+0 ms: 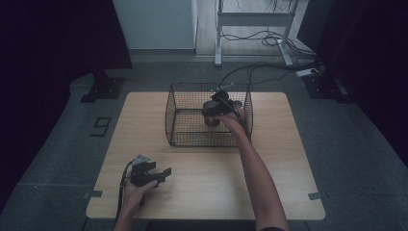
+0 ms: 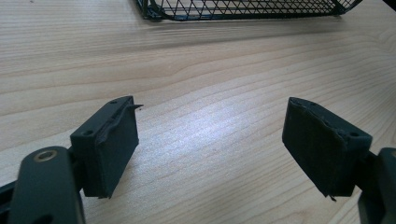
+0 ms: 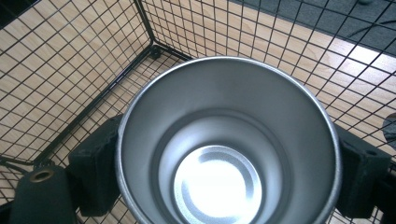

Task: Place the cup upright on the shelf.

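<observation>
Grey carpet surrounds the wooden table (image 1: 202,192) in the high view, where a black wire basket (image 1: 185,118) stands toward the far side. My right gripper (image 1: 214,113) reaches down inside that basket, holding a dark-looking cup (image 1: 211,115) just above or on its mesh floor; I cannot tell which. My left gripper (image 1: 161,174) rests low over the near left part of the table, well apart from the basket. Along my left gripper (image 2: 210,144) in its own view, the jaws stand wide apart with bare wood grain between them, and the basket's bottom edge (image 2: 243,11) runs across the top. Looking down my right gripper (image 3: 229,172), both pads press the sides of a steel cup (image 3: 226,140), upright and empty, its shiny bottom bright, with the basket's wire walls (image 3: 70,60) around it.
</observation>
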A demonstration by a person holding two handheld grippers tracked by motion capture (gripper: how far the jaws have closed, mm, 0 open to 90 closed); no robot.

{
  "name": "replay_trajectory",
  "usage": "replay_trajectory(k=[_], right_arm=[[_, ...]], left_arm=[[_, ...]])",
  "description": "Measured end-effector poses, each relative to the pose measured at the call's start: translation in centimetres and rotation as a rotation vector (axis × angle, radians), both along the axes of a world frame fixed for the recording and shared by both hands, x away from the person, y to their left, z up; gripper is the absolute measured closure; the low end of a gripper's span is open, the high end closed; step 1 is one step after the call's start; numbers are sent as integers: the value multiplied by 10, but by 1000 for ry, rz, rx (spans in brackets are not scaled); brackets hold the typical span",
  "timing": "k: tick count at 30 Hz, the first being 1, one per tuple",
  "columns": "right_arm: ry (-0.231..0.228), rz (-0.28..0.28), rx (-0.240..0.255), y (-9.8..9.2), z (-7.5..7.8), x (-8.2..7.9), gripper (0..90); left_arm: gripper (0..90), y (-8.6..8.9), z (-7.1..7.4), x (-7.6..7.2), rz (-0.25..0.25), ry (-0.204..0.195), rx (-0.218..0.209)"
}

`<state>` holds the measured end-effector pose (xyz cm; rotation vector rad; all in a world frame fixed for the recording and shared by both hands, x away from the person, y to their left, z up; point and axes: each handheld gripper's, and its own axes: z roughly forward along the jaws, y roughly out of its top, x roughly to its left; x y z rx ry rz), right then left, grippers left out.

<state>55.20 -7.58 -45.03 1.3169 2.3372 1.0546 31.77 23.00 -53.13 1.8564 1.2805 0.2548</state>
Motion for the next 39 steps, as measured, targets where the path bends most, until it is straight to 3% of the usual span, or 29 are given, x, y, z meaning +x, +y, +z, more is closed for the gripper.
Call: replay_trajectory(k=[17,39], right_arm=[[26,-13,-11,1,-5,18,140],[87,-10,-59,2,-22,25,139]], left_arm=[[185,7,0,1,16,-1,-13],[185,8,0,1,16,0,-15]])
